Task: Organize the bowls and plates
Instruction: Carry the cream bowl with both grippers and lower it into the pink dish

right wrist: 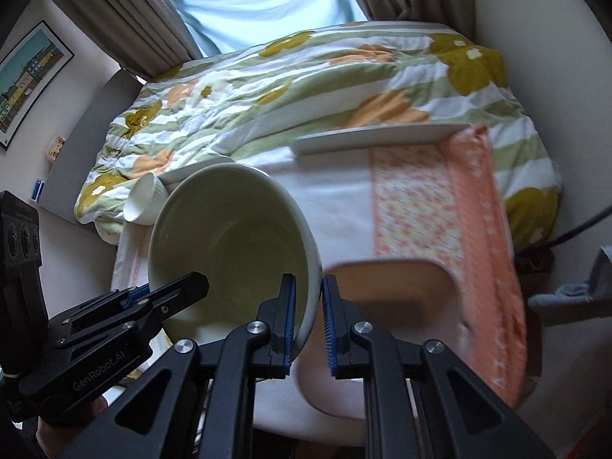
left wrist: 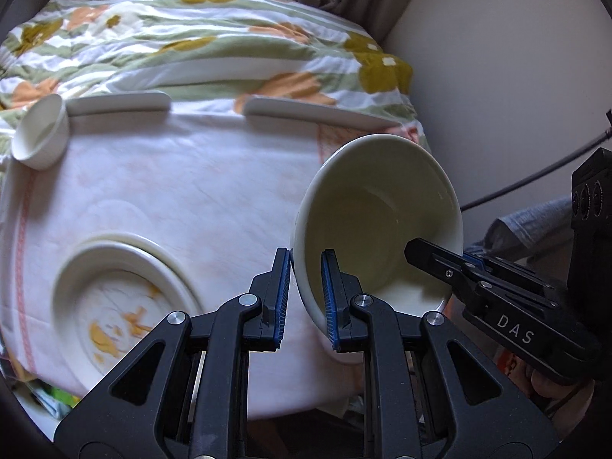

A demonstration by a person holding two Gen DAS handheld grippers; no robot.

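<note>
A white bowl [left wrist: 378, 222] hangs tilted above the cloth-covered table [left wrist: 199, 176], held by both grippers. My left gripper [left wrist: 304, 298] is shut on its left rim. My right gripper [right wrist: 308, 313] is shut on its right rim; the bowl also shows in the right wrist view [right wrist: 233, 237]. A floral deep plate [left wrist: 118, 298] sits on the table at the front left. A small white cup [left wrist: 40, 135] lies on its side at the far left. Two white plates [left wrist: 118, 103] [left wrist: 317, 113] lie along the far table edge.
A flowered quilt [left wrist: 199, 46] covers the bed behind the table. A tan-centred plate [right wrist: 390, 298] lies under my right gripper, next to an orange patterned cloth [right wrist: 440, 210]. A black cable [left wrist: 535, 179] runs along the wall on the right.
</note>
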